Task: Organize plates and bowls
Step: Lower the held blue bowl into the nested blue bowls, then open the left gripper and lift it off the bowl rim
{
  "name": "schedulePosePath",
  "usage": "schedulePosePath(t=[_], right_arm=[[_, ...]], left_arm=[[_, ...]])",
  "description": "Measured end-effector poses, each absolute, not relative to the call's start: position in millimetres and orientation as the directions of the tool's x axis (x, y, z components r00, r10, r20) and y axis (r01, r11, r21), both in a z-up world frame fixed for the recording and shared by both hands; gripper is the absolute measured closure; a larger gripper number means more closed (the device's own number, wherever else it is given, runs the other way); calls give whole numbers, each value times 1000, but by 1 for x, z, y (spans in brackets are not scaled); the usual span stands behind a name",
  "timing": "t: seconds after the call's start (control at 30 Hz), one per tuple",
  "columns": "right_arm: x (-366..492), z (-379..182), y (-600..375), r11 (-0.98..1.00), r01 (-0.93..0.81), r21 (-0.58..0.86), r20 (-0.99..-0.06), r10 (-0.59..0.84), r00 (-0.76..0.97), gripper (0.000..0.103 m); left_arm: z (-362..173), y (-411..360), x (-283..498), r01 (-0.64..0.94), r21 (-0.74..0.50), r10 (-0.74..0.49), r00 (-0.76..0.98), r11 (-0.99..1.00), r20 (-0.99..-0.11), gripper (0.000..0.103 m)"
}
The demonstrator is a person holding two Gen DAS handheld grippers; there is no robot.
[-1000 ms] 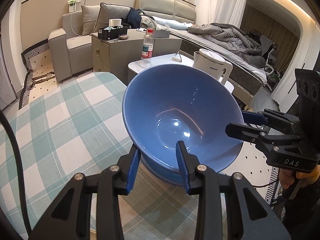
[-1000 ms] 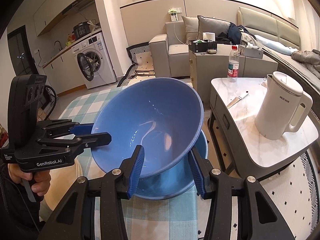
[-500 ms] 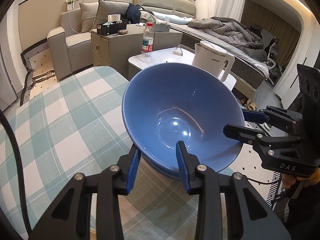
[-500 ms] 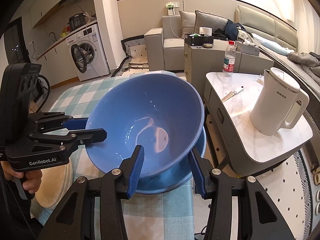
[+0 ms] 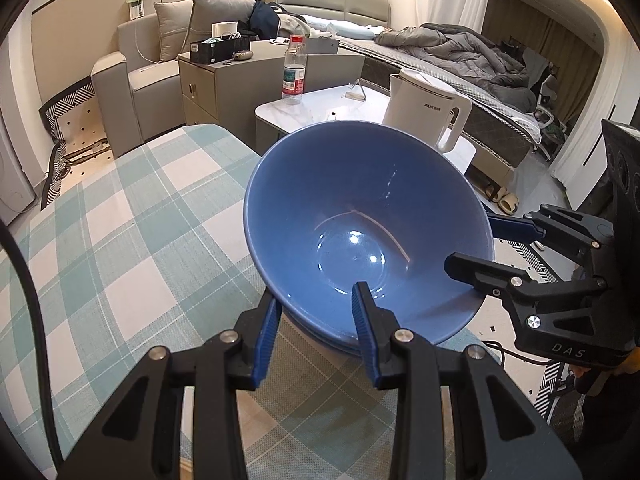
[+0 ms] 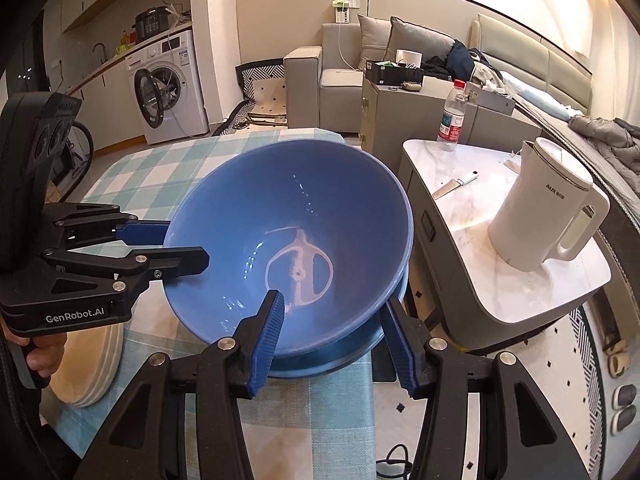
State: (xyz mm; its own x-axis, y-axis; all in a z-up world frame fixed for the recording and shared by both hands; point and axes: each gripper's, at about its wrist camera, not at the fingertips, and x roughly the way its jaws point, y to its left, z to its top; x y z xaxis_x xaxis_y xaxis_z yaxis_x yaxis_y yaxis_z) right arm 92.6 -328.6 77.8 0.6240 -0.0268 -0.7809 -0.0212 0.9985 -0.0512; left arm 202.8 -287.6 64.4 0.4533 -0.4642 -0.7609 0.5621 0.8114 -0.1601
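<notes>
A blue bowl [image 5: 360,216] [image 6: 280,216] rests tilted inside a second blue bowl [image 6: 340,356], whose rim [image 5: 320,334] shows as a sliver beneath it. My left gripper [image 5: 316,320] [image 6: 180,246] is shut on the upper bowl's near rim, one finger inside and one outside. My right gripper [image 6: 334,320] [image 5: 476,246] straddles the opposite rim. Its jaws are opening, and the outer finger [image 6: 396,328] stands slightly off the wall. Both bowls sit at the edge of the checked tablecloth [image 5: 120,240].
A stack of beige plates [image 6: 84,368] lies on the table beside the bowls, under my left gripper. Past the table edge stands a marble side table [image 6: 520,280] with a white kettle [image 6: 540,208], a water bottle [image 6: 452,116] and a knife [image 6: 456,186].
The upper bowl has sunk a little, closing the gap to the lower bowl. My right gripper's fingers have spread slightly. My left gripper keeps its hold.
</notes>
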Motion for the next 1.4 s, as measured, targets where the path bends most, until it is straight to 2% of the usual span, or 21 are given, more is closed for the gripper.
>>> schedulePosePath(t=[0.27,0.6,1.0,1.1,1.17,1.4], right_arm=[[94,68,-332,998,-10,-57,-793,-39,607,51],[94,64,-333,998,-6,-59,-795,-43,605,38],[94,64,-333,999,-16,-43,-789,-24,614,30],[94,64,-335,999,-9,-31,-786,-19,617,24],[94,64,-337,1000,-5,-28,-786,-19,618,23],[96,62,-346,1000,18,-6,-780,-16,626,17]], left_arm=[[61,-291,201,572,-138,-452,456,809,-767,69],[58,-293,200,570,-127,-442,457,812,-772,65],[55,-292,200,570,-130,-441,450,812,-777,63],[54,-291,201,568,-133,-440,446,812,-779,57],[53,-290,203,562,-141,-441,445,815,-779,48],[53,-283,210,517,-177,-441,448,837,-778,42]])
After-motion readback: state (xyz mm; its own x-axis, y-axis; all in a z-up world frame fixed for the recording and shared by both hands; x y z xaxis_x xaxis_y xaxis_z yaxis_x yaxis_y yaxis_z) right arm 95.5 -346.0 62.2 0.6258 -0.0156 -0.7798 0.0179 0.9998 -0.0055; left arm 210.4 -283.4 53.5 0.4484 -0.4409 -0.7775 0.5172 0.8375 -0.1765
